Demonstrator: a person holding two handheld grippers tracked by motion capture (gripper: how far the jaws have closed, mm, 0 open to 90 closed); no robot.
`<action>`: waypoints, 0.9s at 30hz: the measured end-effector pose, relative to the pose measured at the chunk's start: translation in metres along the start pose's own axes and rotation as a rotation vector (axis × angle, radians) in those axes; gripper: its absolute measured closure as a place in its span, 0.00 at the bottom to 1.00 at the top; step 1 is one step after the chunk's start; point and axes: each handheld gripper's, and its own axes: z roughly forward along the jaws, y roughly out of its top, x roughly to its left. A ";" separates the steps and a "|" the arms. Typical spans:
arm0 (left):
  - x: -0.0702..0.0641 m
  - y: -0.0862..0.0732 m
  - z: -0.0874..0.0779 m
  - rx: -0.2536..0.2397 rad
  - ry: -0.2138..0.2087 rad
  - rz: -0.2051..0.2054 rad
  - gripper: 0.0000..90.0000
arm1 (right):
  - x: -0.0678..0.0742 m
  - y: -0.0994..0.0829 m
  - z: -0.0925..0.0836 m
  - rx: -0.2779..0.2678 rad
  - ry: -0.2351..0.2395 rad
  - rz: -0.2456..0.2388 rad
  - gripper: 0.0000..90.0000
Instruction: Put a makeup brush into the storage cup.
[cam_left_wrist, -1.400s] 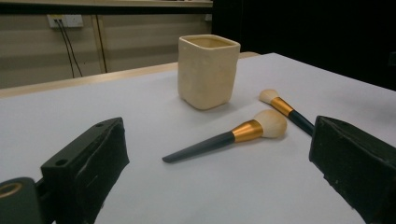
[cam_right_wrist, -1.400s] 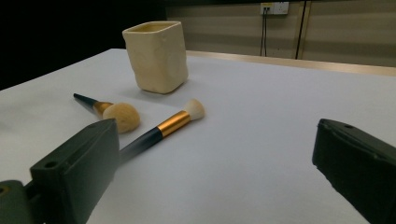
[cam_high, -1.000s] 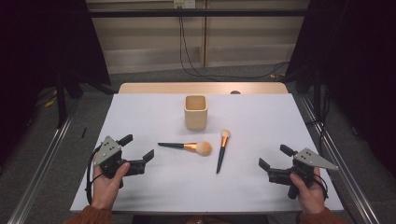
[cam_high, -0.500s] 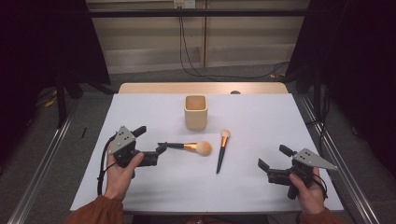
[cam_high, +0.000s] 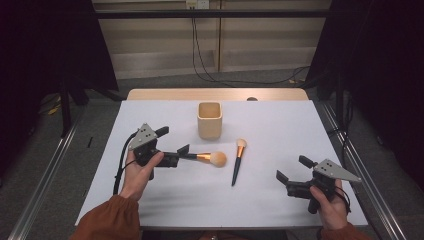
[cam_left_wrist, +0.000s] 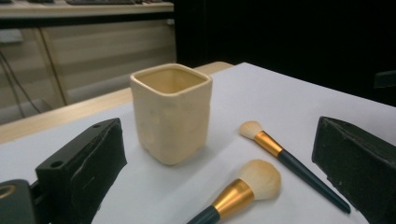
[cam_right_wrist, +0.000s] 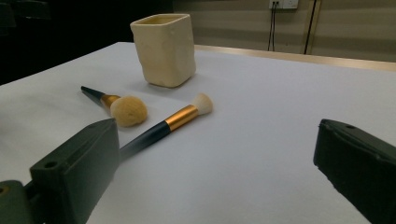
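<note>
Right now the left gripper (cam_high: 176, 150) has its black jaws spread wide on both sides of the dark handle of the big fluffy brush with the gold band (cam_high: 206, 158), not squeezing it. This brush lies flat on the white table (cam_high: 280, 125), just in front of the cream square cup (cam_high: 209, 120). A thinner brush with a small pale tip (cam_high: 238, 161) lies beside it, in front of the cup and a bit to the right. The right gripper (cam_high: 295, 176) sits well to the right of the cup and nearer the person, jaws spread, holding nothing.
</note>
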 end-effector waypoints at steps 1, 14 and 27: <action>0.001 0.001 0.003 -0.004 0.000 0.009 0.03 | 0.000 0.000 0.000 0.000 0.001 -0.002 0.00; 0.002 0.009 0.033 -0.020 -0.019 0.028 0.02 | 0.000 -0.001 0.001 0.009 0.000 -0.005 0.00; 0.007 0.019 0.051 0.114 -0.054 0.010 0.03 | -0.001 -0.001 0.001 0.018 0.001 -0.010 0.00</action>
